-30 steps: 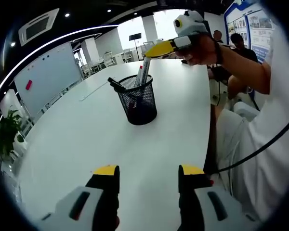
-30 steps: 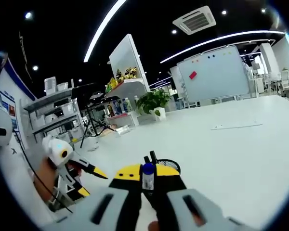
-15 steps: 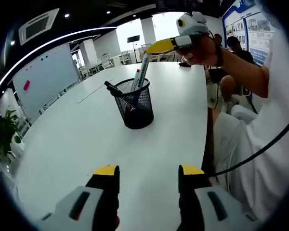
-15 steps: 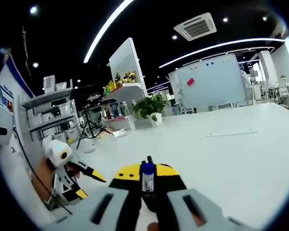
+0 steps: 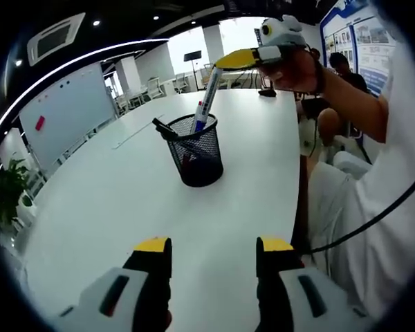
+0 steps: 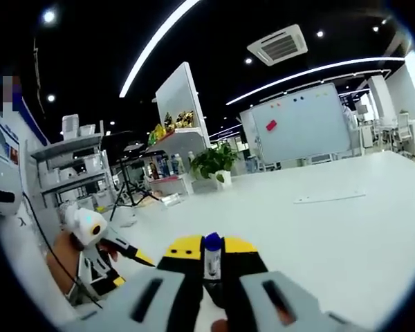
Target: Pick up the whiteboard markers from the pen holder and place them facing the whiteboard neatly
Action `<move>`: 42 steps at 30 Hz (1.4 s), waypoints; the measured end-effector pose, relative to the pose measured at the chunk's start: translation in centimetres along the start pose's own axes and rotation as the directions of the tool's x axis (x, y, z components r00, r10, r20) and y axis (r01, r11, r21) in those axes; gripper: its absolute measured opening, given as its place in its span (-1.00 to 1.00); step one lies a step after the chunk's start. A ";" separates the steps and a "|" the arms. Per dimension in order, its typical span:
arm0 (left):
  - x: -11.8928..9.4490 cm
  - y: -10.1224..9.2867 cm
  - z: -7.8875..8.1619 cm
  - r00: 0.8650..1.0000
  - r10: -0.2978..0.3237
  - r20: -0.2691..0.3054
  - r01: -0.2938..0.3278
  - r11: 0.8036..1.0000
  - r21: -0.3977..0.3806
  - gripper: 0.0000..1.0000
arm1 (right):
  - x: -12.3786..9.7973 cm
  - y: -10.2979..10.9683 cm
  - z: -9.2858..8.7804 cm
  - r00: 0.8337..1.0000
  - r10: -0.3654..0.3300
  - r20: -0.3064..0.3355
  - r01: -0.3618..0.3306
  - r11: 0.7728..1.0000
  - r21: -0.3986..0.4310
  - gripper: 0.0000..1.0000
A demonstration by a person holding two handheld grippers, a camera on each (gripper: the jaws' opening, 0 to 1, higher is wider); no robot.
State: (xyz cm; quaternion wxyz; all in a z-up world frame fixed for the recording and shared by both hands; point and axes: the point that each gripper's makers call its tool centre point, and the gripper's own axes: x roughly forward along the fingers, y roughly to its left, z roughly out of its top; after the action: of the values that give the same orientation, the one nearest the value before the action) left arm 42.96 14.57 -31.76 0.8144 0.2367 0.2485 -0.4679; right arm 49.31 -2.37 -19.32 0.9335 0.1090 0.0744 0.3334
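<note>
A black mesh pen holder [image 5: 197,155] stands mid-table on the white table [image 5: 111,207]. A black marker [image 5: 164,128] leans out of it to the left. My right gripper [image 5: 225,62] hangs above the holder, shut on the top of a white marker [image 5: 207,100] whose lower end is still inside the rim. In the right gripper view the jaws [image 6: 212,243] pinch that marker [image 6: 211,261], its blue end facing me. My left gripper [image 5: 214,249] hovers open over the near table, holding nothing. The whiteboard [image 5: 62,111] stands beyond the table's far side.
A thin flat strip [image 5: 135,131] lies on the table toward the whiteboard. Potted plants [image 5: 14,187] and shelving [image 6: 180,117] stand past the table. A person [image 5: 342,62] sits at the far end. My left gripper [image 6: 117,249] shows at lower left in the right gripper view.
My right gripper has risen, drawing the white marker higher out of the holder. The left gripper stays open in place.
</note>
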 end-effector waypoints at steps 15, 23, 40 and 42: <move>-0.1 0.1 -0.4 1.000 0.004 -0.020 -0.004 1.000 0.010 0.01 | -1.0 0.7 1.7 0.997 0.000 0.073 0.000 1.000 0.000 -0.85; 0.0 -0.1 -0.1 1.000 -0.003 -0.021 0.004 1.000 0.022 0.01 | -1.8 -0.6 2.5 0.995 -0.031 0.099 0.030 0.999 0.011 -0.85; 0.1 -0.2 -0.1 1.000 -0.007 -0.028 0.008 0.999 0.033 0.01 | -4.3 -3.2 4.4 0.962 -0.152 0.226 0.145 0.988 0.050 -0.85; 0.0 0.0 0.0 1.000 0.001 -0.026 0.000 0.999 0.033 0.01 | -4.7 -3.6 4.8 0.951 -0.181 0.252 0.182 0.983 0.023 -0.85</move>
State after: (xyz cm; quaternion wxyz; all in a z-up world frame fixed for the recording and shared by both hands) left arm 42.93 14.58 -31.75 0.8071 0.2565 0.2514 -0.4685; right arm 48.84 -8.82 -15.28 0.9621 0.1429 -0.0354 0.2296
